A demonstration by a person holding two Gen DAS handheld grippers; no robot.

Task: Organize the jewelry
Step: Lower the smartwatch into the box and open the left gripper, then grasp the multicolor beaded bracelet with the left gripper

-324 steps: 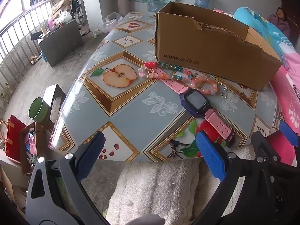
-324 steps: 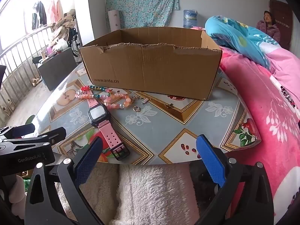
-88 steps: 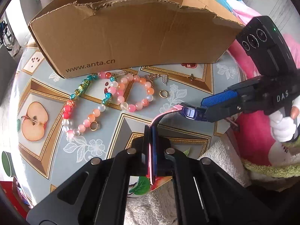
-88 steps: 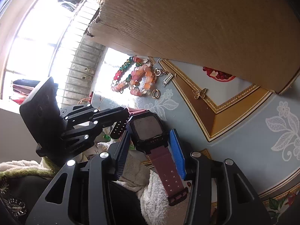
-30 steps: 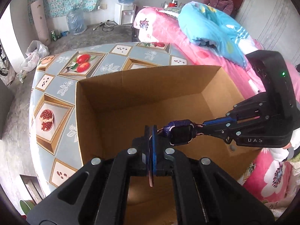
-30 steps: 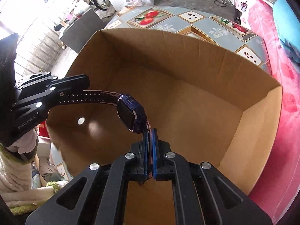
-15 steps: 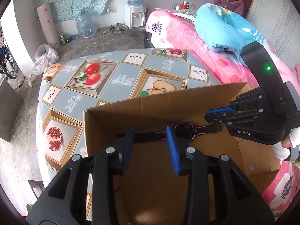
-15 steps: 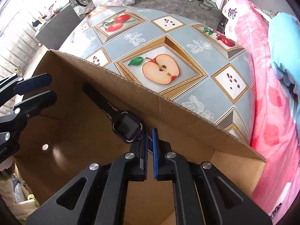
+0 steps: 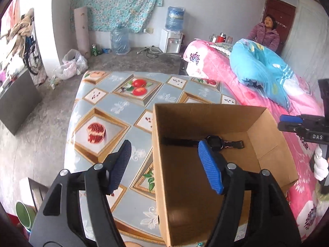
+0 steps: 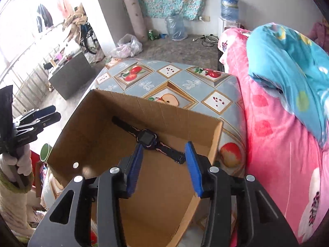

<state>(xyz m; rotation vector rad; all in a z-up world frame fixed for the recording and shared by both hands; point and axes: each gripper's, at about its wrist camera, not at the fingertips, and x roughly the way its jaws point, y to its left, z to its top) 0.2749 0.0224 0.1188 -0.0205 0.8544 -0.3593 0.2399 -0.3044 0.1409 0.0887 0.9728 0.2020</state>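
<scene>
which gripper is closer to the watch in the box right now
Right. The right gripper hangs just above the watch, jaws opening and empty, watch showing between them. The left gripper, jaws also opening, straddles the cardboard box wall, off to the side.

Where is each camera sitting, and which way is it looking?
Left wrist view: sits on the left tool, looking down past its opening jaws, nothing between them, at the box, with the right tool and a gloved hand at the right edge.
Right wrist view: sits on the right tool, jaws also opening and empty, looking into the box; the left tool shows at left.
Both see the watch in the box, the table and the bed.
</scene>
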